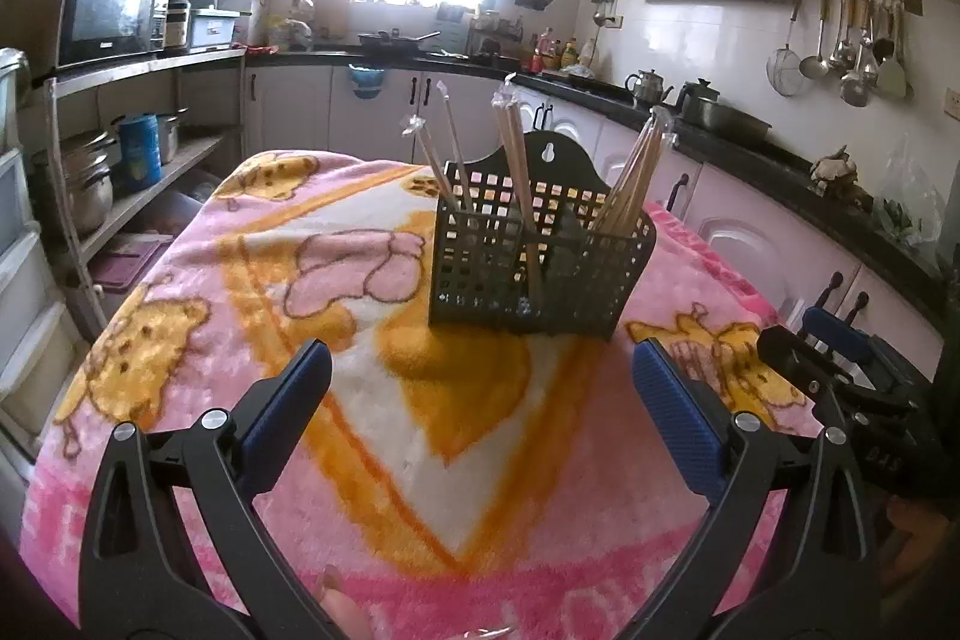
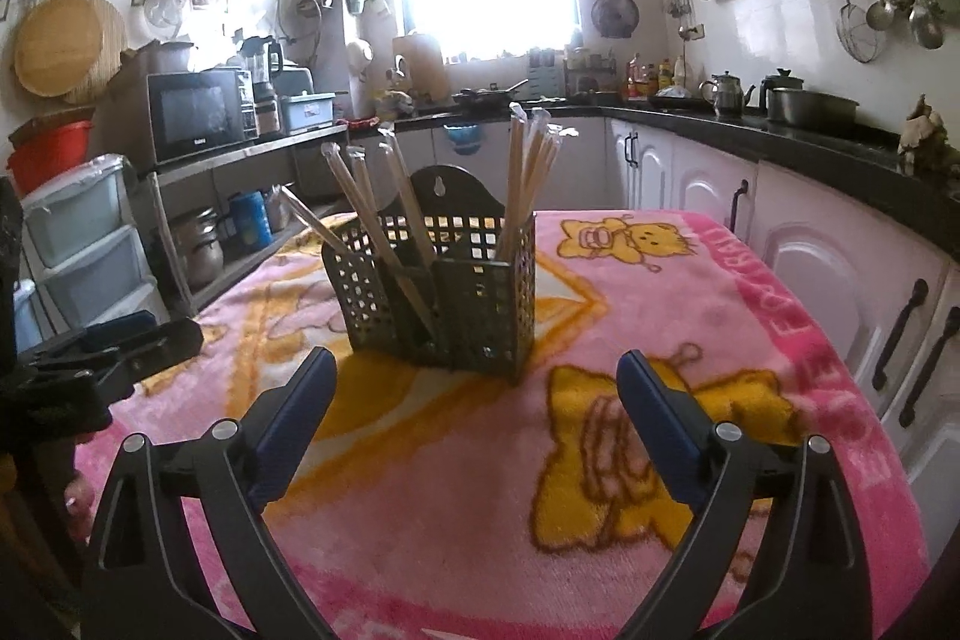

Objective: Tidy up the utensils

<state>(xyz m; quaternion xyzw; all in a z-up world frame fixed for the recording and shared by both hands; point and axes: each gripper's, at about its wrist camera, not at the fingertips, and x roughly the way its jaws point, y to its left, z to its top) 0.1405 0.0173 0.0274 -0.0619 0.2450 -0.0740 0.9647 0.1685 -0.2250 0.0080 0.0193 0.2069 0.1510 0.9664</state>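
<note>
Scene: dark perforated plastic utensil caddy [image 1: 540, 262] stands mid-counter on pink cartoon blanket [image 1: 240, 280], holding wrapped wooden chopsticks [image 1: 516, 160] | Tools: left tool [image 1: 480, 376], right tool [image 2: 477, 379] both spread apart, empty | Step: apparently finished or pausing; next, regroup scattered chopsticks.

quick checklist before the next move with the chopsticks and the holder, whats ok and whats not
1. Left gripper open and empty: ok, jaws wide apart, nothing between them.
2. Right gripper open and empty: ok, same state.
3. Black utensil holder upright on the pink blanket: ok, it stands flat.
4. Wrapped chopsticks inside the holder: ok, all that show stand in its compartments, leaning outward; none lies on the blanket in view.
5. Chopsticks sorted evenly: not ok, a tight bunch in one end compartment, loose splayed ones in the others.
6. Space between the two grippers: ok, they sit apart, both short of the holder.
</note>
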